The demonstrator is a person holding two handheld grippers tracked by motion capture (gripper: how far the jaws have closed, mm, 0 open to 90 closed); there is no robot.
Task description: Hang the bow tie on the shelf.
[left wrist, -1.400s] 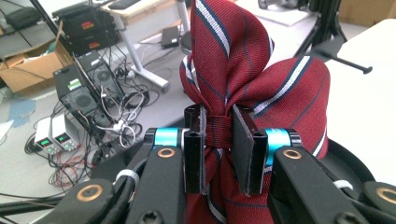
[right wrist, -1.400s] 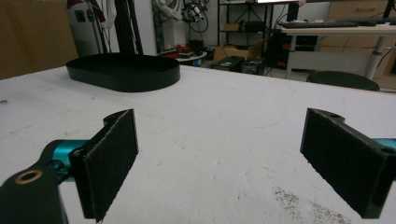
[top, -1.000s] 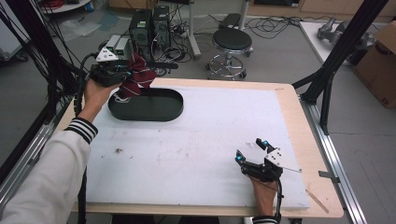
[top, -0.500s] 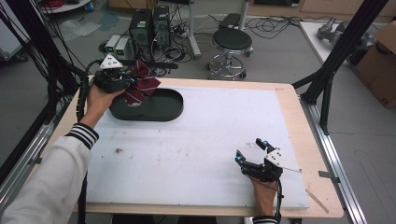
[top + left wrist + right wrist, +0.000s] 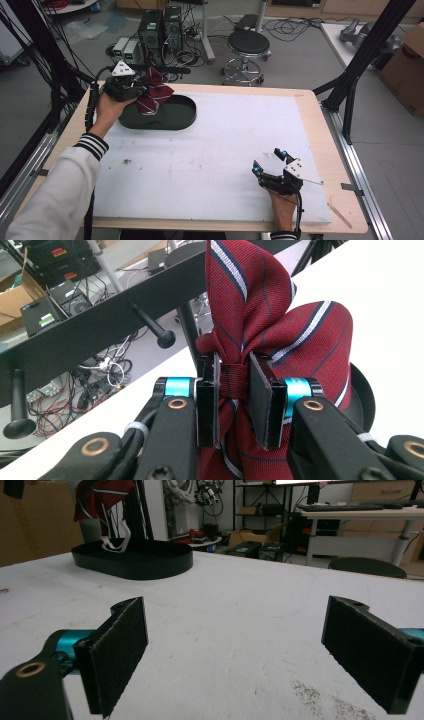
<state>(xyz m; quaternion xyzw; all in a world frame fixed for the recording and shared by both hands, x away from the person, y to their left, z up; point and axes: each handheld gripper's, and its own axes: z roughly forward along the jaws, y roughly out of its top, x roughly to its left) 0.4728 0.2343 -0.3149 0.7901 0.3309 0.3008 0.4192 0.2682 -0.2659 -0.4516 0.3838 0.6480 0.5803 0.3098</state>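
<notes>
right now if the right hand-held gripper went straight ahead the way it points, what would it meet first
Bare white table top lies ahead of the open right hand-held gripper. Farther on, probably the black oval tray under the striped red tie, though depth is unclear.

My left arm reaches forward along the far-left side of the worktop, striped cuff at the wrist, hand wrapped round the left claw (image 5: pixel 131 86). Its jaws are clamped tight on a bunched red striped tie (image 5: pixel 270 340), pads (image 5: pixel 260 400) pressing the fabric from both sides. My right hand sits low at the near-right edge, gripping the right claw (image 5: pixel 270 161), jaws spread wide with nothing between them, pointing across the worktop.
</notes>
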